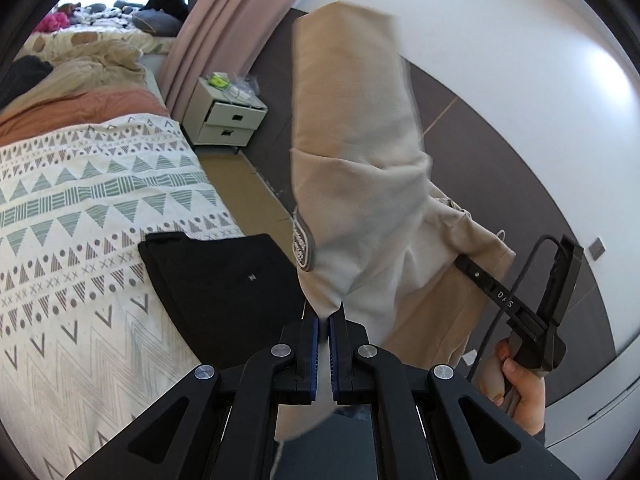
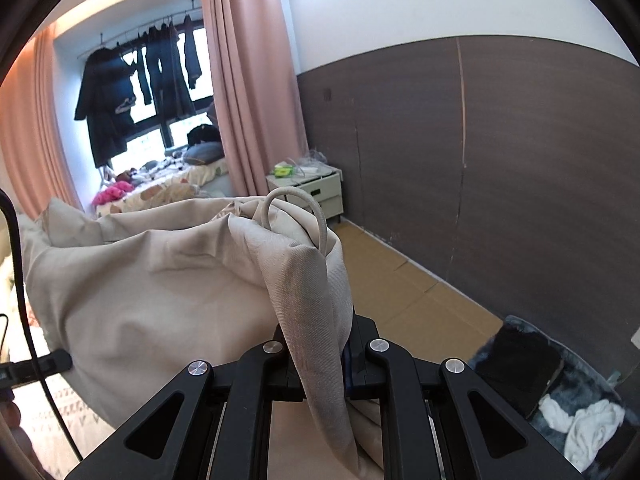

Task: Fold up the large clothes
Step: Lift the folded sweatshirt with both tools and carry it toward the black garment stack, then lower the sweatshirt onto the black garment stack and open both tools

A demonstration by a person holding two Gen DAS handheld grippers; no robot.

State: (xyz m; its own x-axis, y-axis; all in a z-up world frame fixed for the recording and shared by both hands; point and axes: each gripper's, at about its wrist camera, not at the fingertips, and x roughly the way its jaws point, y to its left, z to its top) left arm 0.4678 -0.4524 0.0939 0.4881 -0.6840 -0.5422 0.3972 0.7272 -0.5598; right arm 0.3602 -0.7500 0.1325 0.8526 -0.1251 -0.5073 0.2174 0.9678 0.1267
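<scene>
A large beige hooded garment [image 1: 360,152] hangs in the air between my two grippers, beside the bed. My left gripper [image 1: 324,320] is shut on its lower edge, with cloth pinched between the blue pads. My right gripper [image 2: 320,344] is shut on a fold of the same garment [image 2: 160,280], whose cord loop [image 2: 316,216] sticks up above it. The right gripper also shows in the left wrist view [image 1: 480,276], held by a hand and clamped on the cloth's far side. A folded black garment [image 1: 224,292] lies on the patterned bedspread [image 1: 80,208].
A white bedside table [image 1: 228,116] stands by the pink curtain [image 1: 224,28] and the dark wall panel [image 2: 500,160]. Rumpled bedding [image 1: 80,80] covers the far bed. Cardboard [image 2: 420,300] lies on the floor. A grey rug [image 2: 568,392] holds black and white clothes.
</scene>
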